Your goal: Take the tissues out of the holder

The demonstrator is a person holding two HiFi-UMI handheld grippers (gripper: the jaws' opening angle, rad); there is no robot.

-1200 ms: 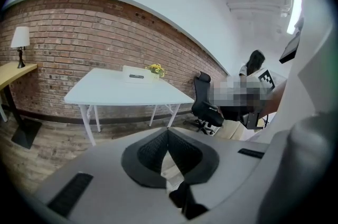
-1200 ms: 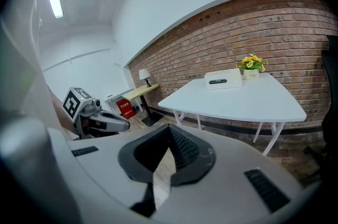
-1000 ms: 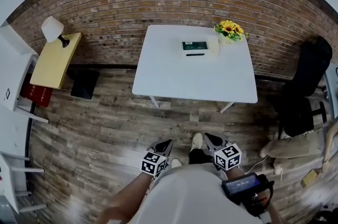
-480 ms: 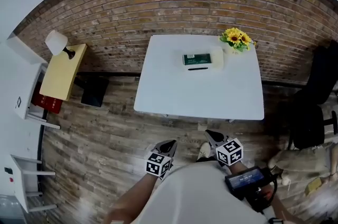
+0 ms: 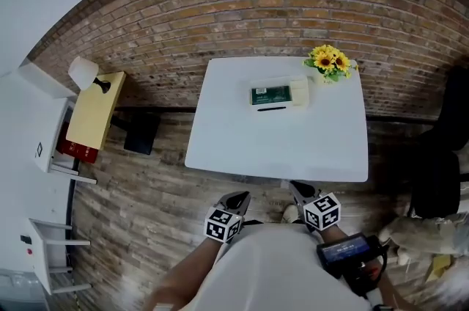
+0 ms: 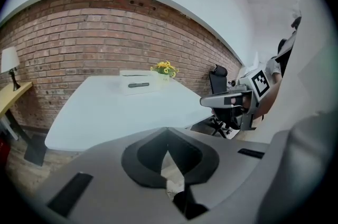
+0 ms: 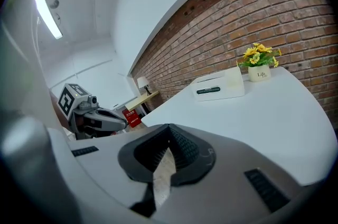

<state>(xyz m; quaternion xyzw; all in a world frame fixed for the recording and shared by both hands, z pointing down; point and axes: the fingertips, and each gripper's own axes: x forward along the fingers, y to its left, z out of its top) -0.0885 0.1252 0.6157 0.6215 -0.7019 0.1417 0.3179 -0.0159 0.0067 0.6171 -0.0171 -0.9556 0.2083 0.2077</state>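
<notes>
We show a brick wall (image 5: 293,1) at the back, with a white table (image 5: 278,148) against it on a wooden floor (image 5: 146,185). A black office chair (image 5: 440,177) stands to the table's right. A yellow side table (image 5: 91,115) with a lamp (image 5: 84,71) stands to its left, apart from it. The tissue holder (image 5: 278,93) lies near the far edge, with sunflowers (image 5: 331,61) beside its right end. Bare tabletop runs from it to the near edge. The left gripper (image 5: 236,199) and right gripper (image 5: 299,190) hover just short of that edge, both clenched on nothing.
</notes>
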